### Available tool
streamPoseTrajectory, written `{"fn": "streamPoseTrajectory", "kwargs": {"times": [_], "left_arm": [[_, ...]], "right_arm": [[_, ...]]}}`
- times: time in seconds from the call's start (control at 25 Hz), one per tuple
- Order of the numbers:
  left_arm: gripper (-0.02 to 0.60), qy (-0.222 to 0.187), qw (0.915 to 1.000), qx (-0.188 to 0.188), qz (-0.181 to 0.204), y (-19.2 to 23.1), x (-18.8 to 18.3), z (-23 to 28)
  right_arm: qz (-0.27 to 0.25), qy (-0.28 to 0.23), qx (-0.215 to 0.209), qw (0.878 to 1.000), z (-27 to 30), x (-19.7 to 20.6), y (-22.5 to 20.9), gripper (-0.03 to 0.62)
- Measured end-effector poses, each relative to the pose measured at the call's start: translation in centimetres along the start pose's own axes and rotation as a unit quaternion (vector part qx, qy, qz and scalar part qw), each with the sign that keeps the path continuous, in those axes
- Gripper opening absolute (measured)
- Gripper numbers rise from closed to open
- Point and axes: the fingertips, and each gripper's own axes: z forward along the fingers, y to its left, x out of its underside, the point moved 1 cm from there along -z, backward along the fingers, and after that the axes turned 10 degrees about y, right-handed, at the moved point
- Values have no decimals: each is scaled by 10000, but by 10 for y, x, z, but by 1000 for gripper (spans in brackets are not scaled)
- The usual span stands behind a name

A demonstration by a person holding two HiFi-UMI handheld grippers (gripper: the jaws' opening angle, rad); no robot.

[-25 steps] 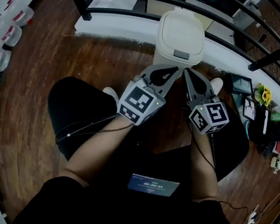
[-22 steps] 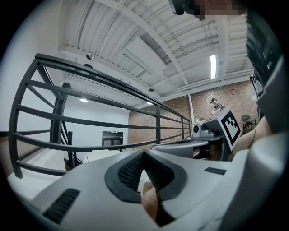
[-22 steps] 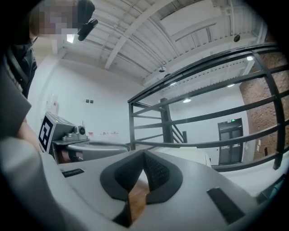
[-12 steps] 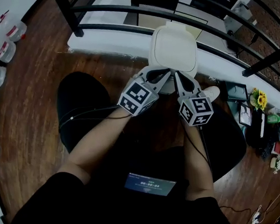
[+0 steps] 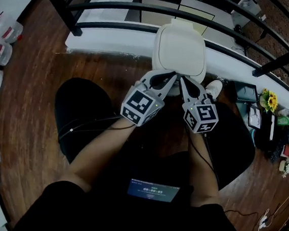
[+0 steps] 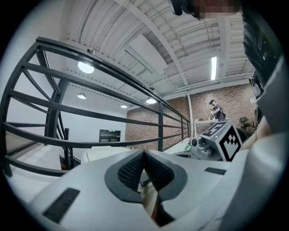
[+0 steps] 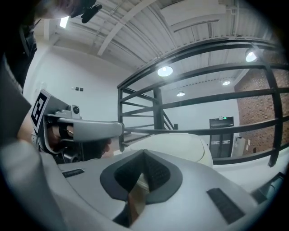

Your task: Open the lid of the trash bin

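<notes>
One white trash bin stands on the wood floor against the single black railing, with its lid down. The person points two grippers at its near edge. The left gripper has its jaws pressed together at the tips with nothing between them. The right gripper is clenched and empty too. The two tips sit just beside each other; I cannot tell whether they touch the bin.
</notes>
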Motion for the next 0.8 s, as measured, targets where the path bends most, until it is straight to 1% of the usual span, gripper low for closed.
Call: {"fn": "streamPoseTrajectory", "kwargs": {"times": [0.16, 0.4, 0.52, 0.68, 0.8], "left_arm": [[12, -26, 9999, -56, -119, 2, -1, -5], [12, -38, 9998, -156, -92, -4, -1, -10], [12, -36, 9998, -166, -48, -5, -1, -12], [12, 0, 9997, -150, -173, -4, 2, -12], [12, 10, 9998, -140, -162, -7, 1, -8]], "right_arm": [[-4, 22, -10, 10000, 4, 1, -2, 17], [5, 15, 57, 10000, 6, 0, -2, 17], [-65, -49, 55, 10000, 6, 1, 0, 17], [-86, -158, 82, 9998, 3, 2, 0, 17], [-61, -213, 67, 9997, -1, 3, -3, 17]]}}
